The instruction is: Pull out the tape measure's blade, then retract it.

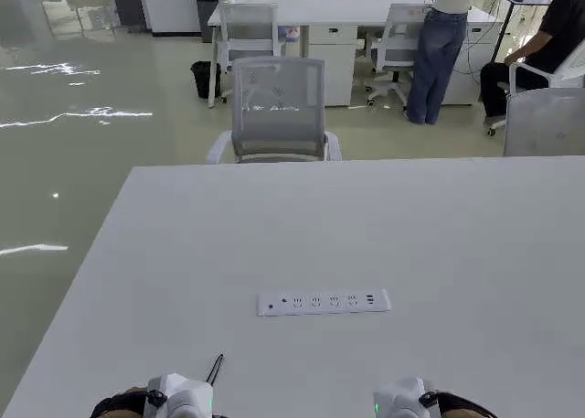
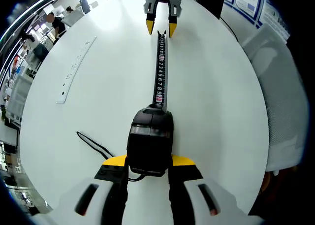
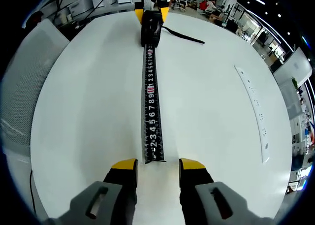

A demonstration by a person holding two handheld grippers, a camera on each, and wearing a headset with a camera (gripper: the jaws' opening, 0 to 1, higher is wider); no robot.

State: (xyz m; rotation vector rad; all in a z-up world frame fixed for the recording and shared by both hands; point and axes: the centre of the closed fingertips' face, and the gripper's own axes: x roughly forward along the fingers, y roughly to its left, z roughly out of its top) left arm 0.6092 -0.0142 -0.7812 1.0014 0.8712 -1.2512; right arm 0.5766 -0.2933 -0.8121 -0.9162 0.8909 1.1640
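Tape measure: the black tape measure (image 2: 150,139) sits on the white table (image 2: 221,87), near the edge where the person stands. Its blade (image 2: 160,67) runs out flat toward 12 o'clock in the left gripper view.
Left tongs: the left tongs (image 2: 150,161) are closed on the tape measure, a yellow jaw pressed to each side.
Right tongs: the right tongs (image 3: 157,165) stand parted, wider than the blade. The hook end (image 3: 154,158) lies between the jaw tips, and neither seems to pinch it.
Strap: a thin black strap (image 2: 93,142) trails from the tape measure toward 10 o'clock.
Power strip: a white power strip (image 1: 324,302) lies well apart, at 12 o'clock from the person.
Handling: I'd judge the case (image 3: 151,28) hard, compact and fairly weighty, safe to clamp on its flat sides. The blade looks like thin springy steel, stiff along its curve, liable to kink and to snap back fast.
Where to hold: the hook end, pinched flat, so the spring's return can be eased.
Stage: blade out; retracting remains, by my reading.
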